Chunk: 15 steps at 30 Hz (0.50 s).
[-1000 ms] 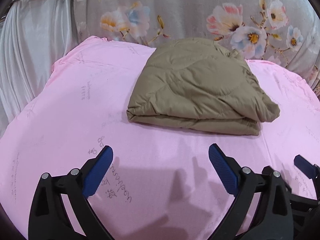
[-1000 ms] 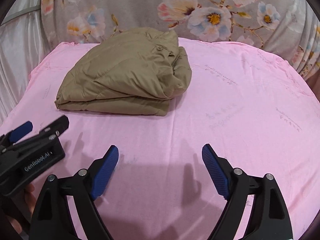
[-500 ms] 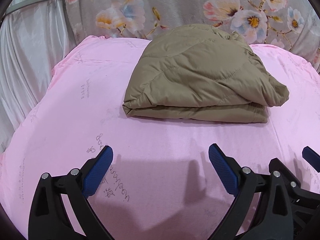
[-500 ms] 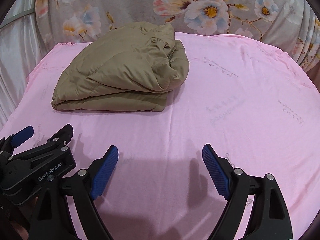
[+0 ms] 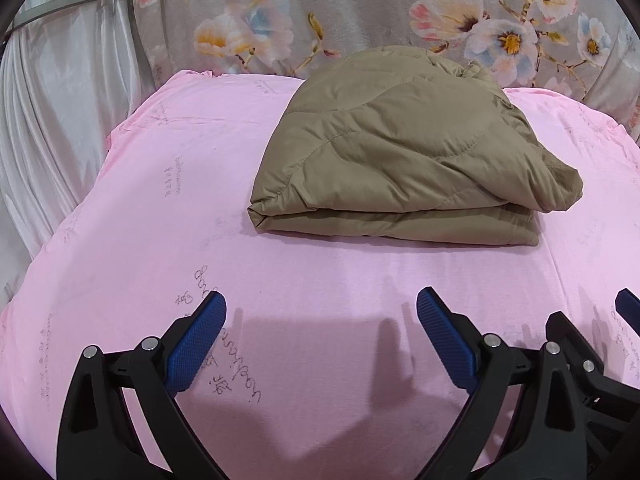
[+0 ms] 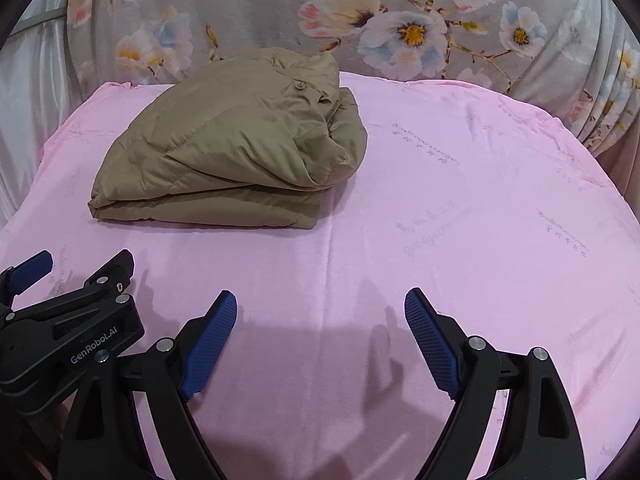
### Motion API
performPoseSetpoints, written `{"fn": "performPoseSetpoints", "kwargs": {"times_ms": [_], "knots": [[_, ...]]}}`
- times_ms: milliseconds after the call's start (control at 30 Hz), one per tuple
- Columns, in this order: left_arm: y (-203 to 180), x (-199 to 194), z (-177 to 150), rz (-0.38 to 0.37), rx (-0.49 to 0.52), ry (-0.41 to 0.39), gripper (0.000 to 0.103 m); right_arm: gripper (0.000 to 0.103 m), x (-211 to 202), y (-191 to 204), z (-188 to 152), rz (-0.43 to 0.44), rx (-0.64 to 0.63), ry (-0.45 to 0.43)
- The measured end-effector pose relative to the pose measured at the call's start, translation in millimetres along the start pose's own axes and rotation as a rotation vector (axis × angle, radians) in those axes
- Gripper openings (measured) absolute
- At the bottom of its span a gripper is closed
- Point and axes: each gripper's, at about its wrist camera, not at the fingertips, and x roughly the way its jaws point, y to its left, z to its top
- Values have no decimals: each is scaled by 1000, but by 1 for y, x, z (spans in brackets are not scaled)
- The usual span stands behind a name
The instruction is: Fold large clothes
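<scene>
A khaki quilted jacket (image 5: pixel 400 152) lies folded into a thick bundle on the pink sheet (image 5: pixel 140 240), toward the back. It also shows in the right wrist view (image 6: pixel 240 148) at the back left. My left gripper (image 5: pixel 322 308) is open and empty, above the sheet in front of the jacket. My right gripper (image 6: pixel 320 308) is open and empty, to the right of the jacket's front edge. The left gripper's body (image 6: pixel 68 332) shows at the lower left of the right wrist view; the right gripper's finger (image 5: pixel 576 344) shows at the lower right of the left wrist view.
A grey floral fabric (image 5: pixel 360 12) rises behind the sheet; it also shows in the right wrist view (image 6: pixel 400 20). A white curtain (image 5: pixel 52 92) hangs at the left. The pink sheet (image 6: pixel 480 220) spreads wide to the right of the jacket.
Both grippers have drawn back and lifted a little, so the jacket sits higher and more centred in view. The jacket has not moved. Both grippers stay open.
</scene>
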Motion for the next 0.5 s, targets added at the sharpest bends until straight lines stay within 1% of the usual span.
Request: {"fn": "performPoseSetpoints", "kwargs": {"times_ms": [500], "knots": [[0, 0, -1, 0, 0, 1, 94, 84, -1, 1, -1, 1, 3, -6]]}}
